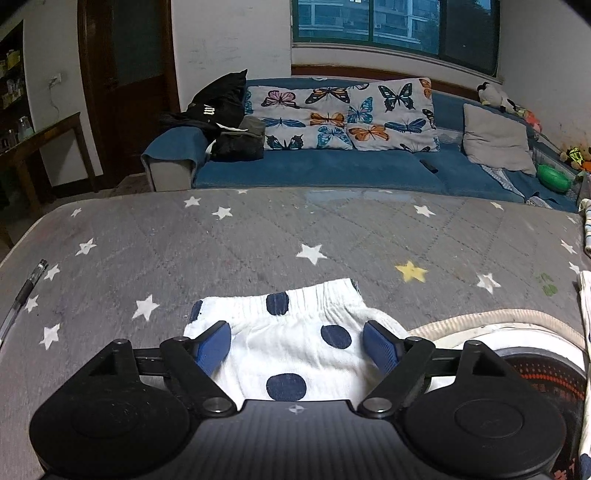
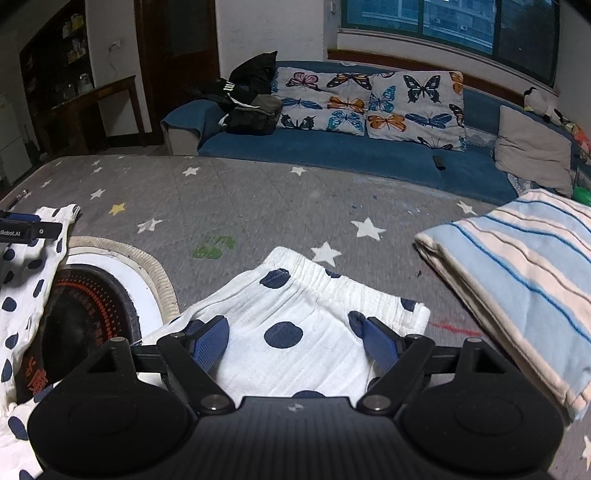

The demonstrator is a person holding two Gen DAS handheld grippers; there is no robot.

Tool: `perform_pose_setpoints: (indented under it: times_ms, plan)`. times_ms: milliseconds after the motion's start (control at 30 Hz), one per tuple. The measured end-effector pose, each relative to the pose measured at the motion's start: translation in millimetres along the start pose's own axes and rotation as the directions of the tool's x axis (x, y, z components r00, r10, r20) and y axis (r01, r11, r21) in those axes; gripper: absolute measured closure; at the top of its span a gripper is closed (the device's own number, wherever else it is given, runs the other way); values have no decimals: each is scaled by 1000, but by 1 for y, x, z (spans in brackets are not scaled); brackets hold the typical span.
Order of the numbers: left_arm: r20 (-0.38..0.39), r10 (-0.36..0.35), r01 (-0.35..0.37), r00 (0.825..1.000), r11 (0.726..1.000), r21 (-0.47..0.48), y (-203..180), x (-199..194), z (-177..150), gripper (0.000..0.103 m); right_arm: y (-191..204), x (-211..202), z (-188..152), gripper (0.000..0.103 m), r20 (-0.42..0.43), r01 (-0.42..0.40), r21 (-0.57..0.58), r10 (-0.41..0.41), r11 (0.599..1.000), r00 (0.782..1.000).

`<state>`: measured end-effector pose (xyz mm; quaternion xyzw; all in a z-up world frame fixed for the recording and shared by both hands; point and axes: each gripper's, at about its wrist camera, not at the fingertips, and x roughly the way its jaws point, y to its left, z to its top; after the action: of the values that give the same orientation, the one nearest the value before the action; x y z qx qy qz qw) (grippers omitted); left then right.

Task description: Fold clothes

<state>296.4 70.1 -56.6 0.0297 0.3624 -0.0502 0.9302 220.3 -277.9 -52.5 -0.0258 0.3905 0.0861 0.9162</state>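
So the thing being folded is a pair of white shorts with navy dots (image 2: 291, 325), lying on a grey star-print mat (image 2: 258, 206). The ribbed waistband (image 2: 343, 288) points away from the cameras, toward the sofa. The shorts look spread in two parts: in the right wrist view one part sits straight ahead and another runs up the left edge (image 2: 22, 295), and that's the part the left wrist view has under its fingers (image 1: 291, 350).

Left gripper (image 1: 297, 345): jaws spread wide, blue fingers (image 1: 214, 345) sitting either side of the fabric without pinching it, so it's let go. Right gripper (image 2: 295, 341): same deal, fingers (image 2: 208, 341) wide apart over the cloth, nothing clamped. You can also catch a bit of the left gripper at the left edge of the right wrist view (image 2: 26, 230).

Between the two parts of the shorts there's a round black burner with orange markings (image 2: 85, 314) set in a white surround with a beige rim, and the cloth partly lies over it.

Off to the right on the mat is a folded light-blue striped cloth (image 2: 517, 280), near the shorts but not touching. A pen (image 1: 22, 295) lies at the far left edge of the mat. Behind all that is a blue sofa (image 1: 332, 166) with butterfly cushions (image 1: 343, 114), a grey pillow (image 1: 498, 136) and a heap of dark clothes (image 1: 225, 118), under a window (image 1: 399, 26).
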Motion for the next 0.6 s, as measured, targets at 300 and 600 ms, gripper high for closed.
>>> perform_pose_setpoints:
  times_ms: [300, 600]
  plan:
    - [44, -36, 35, 998, 999, 22, -5, -46, -6, 17, 25, -48, -13, 23, -13, -46, -79, 45, 996, 999]
    - [17, -143, 141, 990, 984, 111, -30, -117, -60, 16, 51, -73, -56, 37, -82, -33, -149, 21, 988, 996]
